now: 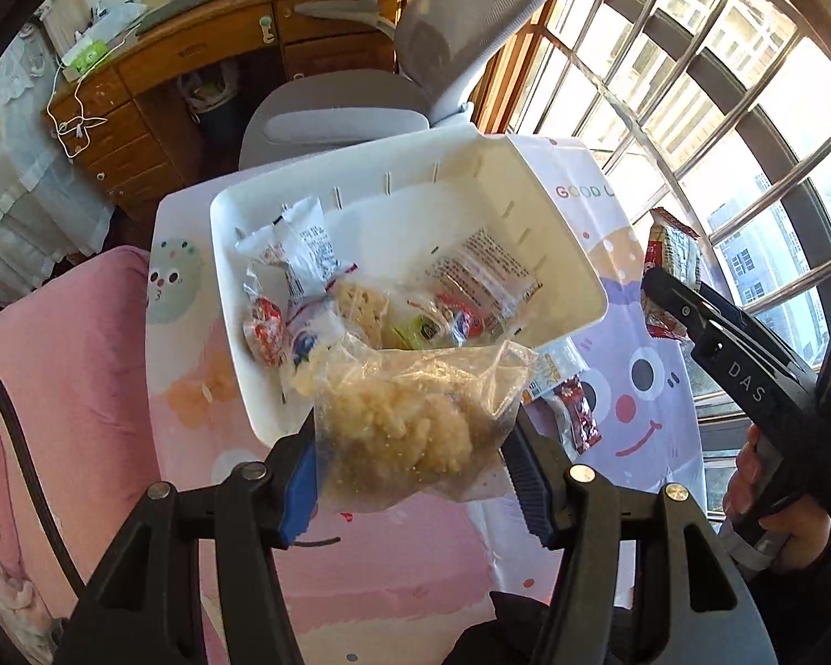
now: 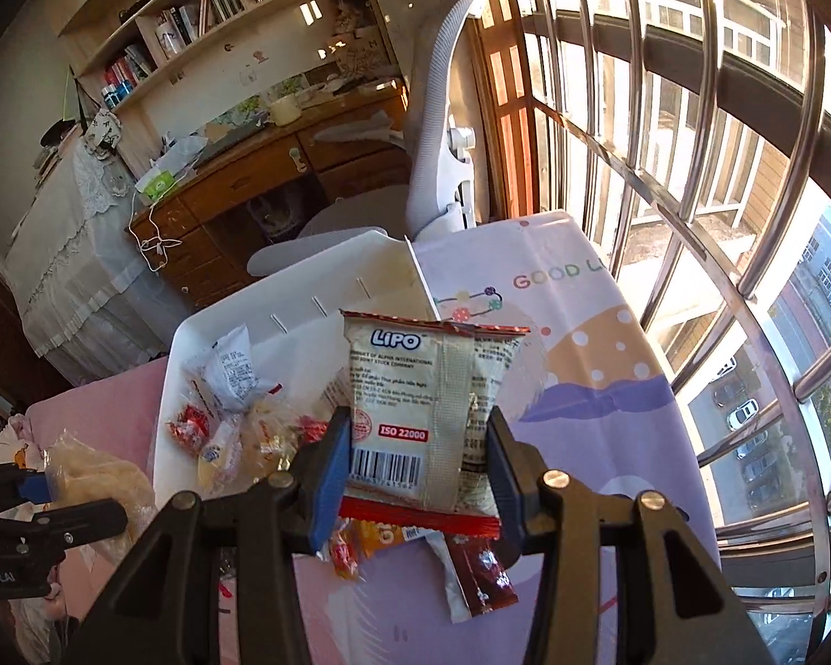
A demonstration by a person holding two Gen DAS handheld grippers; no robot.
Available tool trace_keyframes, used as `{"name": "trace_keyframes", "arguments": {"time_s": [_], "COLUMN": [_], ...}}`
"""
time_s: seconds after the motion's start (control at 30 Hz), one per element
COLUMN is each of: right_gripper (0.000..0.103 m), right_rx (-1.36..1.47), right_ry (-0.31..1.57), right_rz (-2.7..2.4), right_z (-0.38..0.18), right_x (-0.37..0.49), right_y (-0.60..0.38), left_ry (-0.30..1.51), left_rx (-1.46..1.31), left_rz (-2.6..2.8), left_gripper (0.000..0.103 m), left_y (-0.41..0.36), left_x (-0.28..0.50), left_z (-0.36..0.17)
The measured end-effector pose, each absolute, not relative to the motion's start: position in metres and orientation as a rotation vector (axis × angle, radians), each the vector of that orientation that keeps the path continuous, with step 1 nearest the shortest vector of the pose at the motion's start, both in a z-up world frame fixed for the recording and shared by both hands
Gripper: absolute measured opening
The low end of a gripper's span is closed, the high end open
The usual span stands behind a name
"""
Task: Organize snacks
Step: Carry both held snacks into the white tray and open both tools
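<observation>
My left gripper (image 1: 413,451) is shut on a clear bag of pale crumbly snack (image 1: 410,421), held in the air just in front of the white bin (image 1: 559,255). The bin (image 2: 338,277) holds several small wrapped snacks (image 1: 316,299). My right gripper (image 2: 418,446) is shut on a cream and red Lipo packet (image 2: 429,410), lifted above the table to the right of the bin. In the left wrist view the right gripper (image 1: 653,282) comes in from the right edge with the packet (image 1: 673,255). In the right wrist view the left gripper (image 2: 39,499) and its bag (image 2: 99,471) show at the lower left.
Loose snack packets (image 2: 471,565) lie on the cartoon-print tablecloth (image 2: 581,343) under the right gripper; others (image 1: 570,410) lie right of the bin. A grey office chair (image 1: 360,105) and wooden desk (image 1: 194,50) stand behind the table. Barred windows (image 1: 720,111) run along the right.
</observation>
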State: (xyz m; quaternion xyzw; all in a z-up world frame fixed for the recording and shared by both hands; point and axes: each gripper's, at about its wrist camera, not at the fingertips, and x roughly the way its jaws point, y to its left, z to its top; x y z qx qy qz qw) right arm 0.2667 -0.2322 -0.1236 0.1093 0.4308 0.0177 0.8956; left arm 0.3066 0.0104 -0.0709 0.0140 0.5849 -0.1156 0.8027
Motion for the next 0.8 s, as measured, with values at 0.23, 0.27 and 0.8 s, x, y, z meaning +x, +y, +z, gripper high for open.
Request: {"name": "trace_keyframes", "arguments": {"time_s": [0.23,0.27,0.8], "right_gripper": [0.046,0.046,0.052], "right_rx": [0.202,0.196,0.218], "right_ry": [0.841,0.833,0.888], "right_rz": [0.039,0.036,0.033], "right_z": [-0.108,-0.107,-0.125], "right_x": [0.289,0.292,0.323], "right_y": [-0.212,-0.209,-0.198], "left_ry": [1.199,1.194,1.111], "left_rx": [-0.031,-0.042,-0.191], "left_rz": [-0.242,-0.243,-0.31], "left_gripper": [0.058,0.058,0.078], "left_y": [0.028,0.03,0.052], "left_x": [0.344,0.348,0.378], "left_z": [-0.067,-0.069,-0.096]}}
